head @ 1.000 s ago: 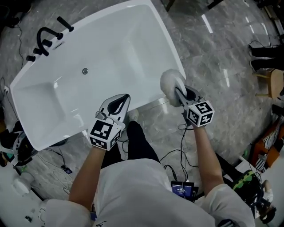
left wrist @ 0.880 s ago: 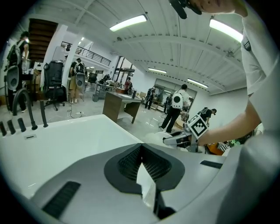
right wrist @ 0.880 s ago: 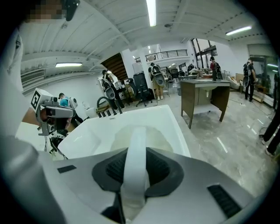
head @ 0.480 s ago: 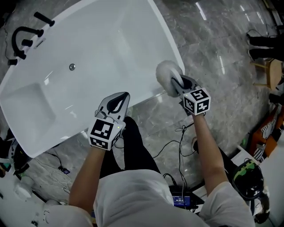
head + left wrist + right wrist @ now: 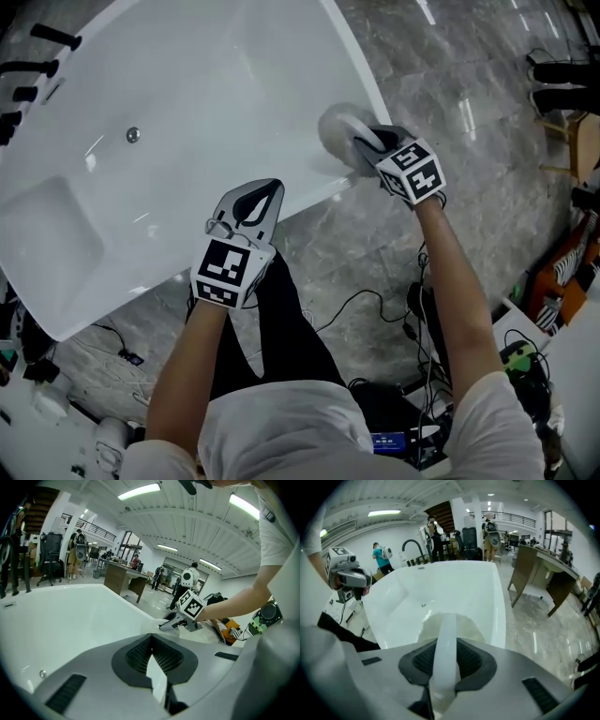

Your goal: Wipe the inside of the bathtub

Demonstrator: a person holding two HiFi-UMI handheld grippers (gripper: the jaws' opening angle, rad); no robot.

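We are standing over a glossy white angular bathtub (image 5: 187, 103) that is sitting on a grey marble-patterned floor (image 5: 487, 112), and we are looking almost straight down into it. The tub is filling the upper left of the head view, with its small round metal drain (image 5: 133, 135) lying on the basin floor towards the far end and black tap fittings (image 5: 37, 66) standing at the far left corner of the rim.

The right tongs (image 5: 361, 141) are clenching the white plastic handle of a round, pale fluffy scrubbing pad (image 5: 336, 127). In the right gripper view the handle is running straight up between the two dark pads, and the fluffy head is showing just beyond the tips. The pad is lying over the inner edge of the tub's near right rim, at the top of the inside wall. We cannot tell whether it is pressing on the surface.

The left tongs (image 5: 272, 187) are hanging above the near rim, to the left of the right tongs and well apart from the pad. Their tips are meeting and they are gripping nothing; the left gripper view is showing only the white tub through the slit behind the tips.

Thin black cables (image 5: 375, 300) are trailing across the floor beside our dark trouser leg (image 5: 281, 319).
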